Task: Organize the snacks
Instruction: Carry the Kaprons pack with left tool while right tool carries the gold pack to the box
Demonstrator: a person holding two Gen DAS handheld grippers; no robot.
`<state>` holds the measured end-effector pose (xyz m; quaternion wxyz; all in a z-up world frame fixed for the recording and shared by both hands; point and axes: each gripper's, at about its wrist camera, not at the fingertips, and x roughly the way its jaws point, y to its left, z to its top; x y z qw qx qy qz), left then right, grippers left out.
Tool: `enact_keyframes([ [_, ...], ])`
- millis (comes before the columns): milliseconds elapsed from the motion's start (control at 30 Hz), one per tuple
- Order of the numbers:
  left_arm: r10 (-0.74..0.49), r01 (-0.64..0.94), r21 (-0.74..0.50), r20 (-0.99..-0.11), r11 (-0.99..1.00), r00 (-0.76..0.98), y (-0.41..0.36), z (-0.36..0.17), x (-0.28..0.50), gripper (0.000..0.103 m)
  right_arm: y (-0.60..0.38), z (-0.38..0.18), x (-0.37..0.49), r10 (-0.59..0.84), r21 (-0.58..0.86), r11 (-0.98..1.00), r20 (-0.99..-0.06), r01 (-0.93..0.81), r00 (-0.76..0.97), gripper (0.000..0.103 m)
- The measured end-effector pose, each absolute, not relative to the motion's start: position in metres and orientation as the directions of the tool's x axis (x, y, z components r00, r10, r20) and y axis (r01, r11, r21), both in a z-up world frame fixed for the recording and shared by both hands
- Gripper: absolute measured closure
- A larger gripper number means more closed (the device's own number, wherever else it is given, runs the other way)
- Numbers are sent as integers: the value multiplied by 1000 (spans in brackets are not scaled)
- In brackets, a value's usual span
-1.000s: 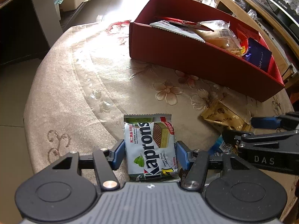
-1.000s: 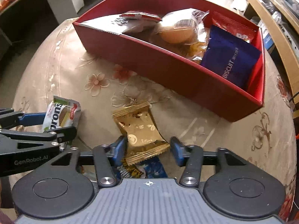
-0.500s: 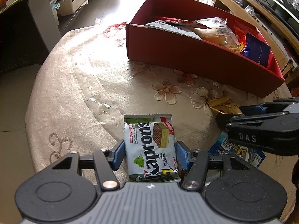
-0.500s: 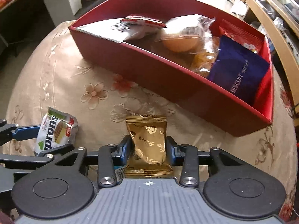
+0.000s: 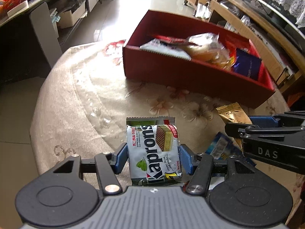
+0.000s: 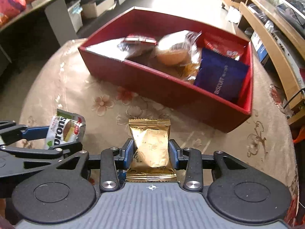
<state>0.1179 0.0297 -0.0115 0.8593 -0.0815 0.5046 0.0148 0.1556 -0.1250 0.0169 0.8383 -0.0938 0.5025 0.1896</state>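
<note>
My left gripper (image 5: 152,157) is shut on a Kaprons wafer pack (image 5: 153,148), held just above the tablecloth; the same pack (image 6: 64,131) shows at the left of the right wrist view. My right gripper (image 6: 151,153) is shut on a gold snack packet (image 6: 150,148), lifted off the table, and that packet (image 5: 231,112) peeks out beside the right gripper's arm in the left wrist view. Beyond both stands a red box (image 5: 198,76) (image 6: 162,84) with several snacks inside: a bun in clear wrap (image 6: 175,54), a blue biscuit bag (image 6: 221,76) and red packs.
A blue snack packet (image 5: 219,145) lies on the floral tablecloth (image 5: 85,95) between the grippers. The round table's edge drops off to the left. Shelving (image 6: 270,30) runs along the right, and cardboard boxes (image 5: 70,17) sit under a counter at the far left.
My right gripper closed on the gold packet, which turned upright between its pads, and lifted it off the blue packet. The left gripper kept its hold on the wafer pack.
</note>
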Motion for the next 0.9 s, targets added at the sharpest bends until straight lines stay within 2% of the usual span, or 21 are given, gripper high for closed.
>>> enact_keyframes([
  [400, -97, -94, -184, -810, 978, 578, 21, 31, 135, 47, -145, 53, 161, 274, 84, 929, -808, -359, 521, 56],
  [900, -80, -76, -165, -768, 983, 635, 6, 57, 177, 47, -157, 74, 184, 270, 105, 950, -746, -294, 608, 56],
])
